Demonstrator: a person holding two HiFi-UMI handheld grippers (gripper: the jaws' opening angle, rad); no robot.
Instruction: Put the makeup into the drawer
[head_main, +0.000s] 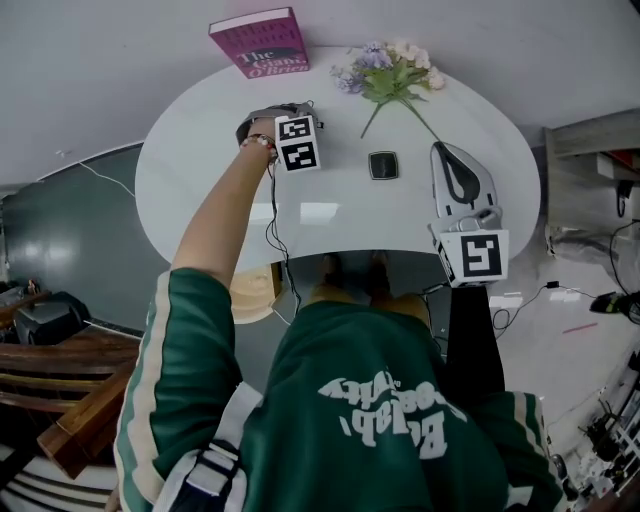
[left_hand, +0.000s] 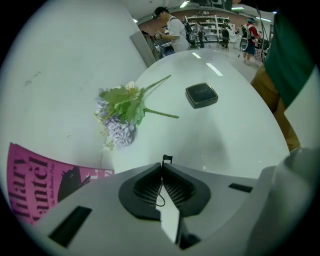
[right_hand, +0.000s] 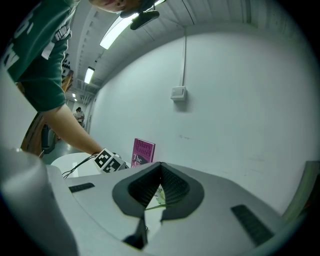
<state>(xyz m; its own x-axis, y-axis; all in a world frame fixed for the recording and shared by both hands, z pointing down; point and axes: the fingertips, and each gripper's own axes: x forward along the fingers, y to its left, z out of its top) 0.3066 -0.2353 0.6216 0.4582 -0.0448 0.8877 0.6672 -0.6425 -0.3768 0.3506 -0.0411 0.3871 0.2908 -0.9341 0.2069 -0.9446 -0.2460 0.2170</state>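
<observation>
Leaning on the wall beyond the left tongs (left_hand: 162, 164), off to their left in their own view, stands a pink book (head_main: 260, 42). Those tongs are closed, pads together and pointing steeply down at the white surface (head_main: 200, 180). A thin dark strand shows at their tips, but what it is cannot be told. Ahead of the tips lies a spray of flowers (left_hand: 122, 117). Further ahead and to the right sits the makeup compact (head_main: 383, 165), flat and lid shut. It is apart from both tongs and roughly between them, with bare surface on either side. The right tongs (right_hand: 160, 164) are closed too, gripping nothing, and are held nearly level to the right of the compact. Only the left gripper view shows people and shelves far behind. Only the right gripper view shows a wall switch (right_hand: 178, 92) and ceiling lamps. Only the head view shows the floor (head_main: 570, 350) with its cables.
</observation>
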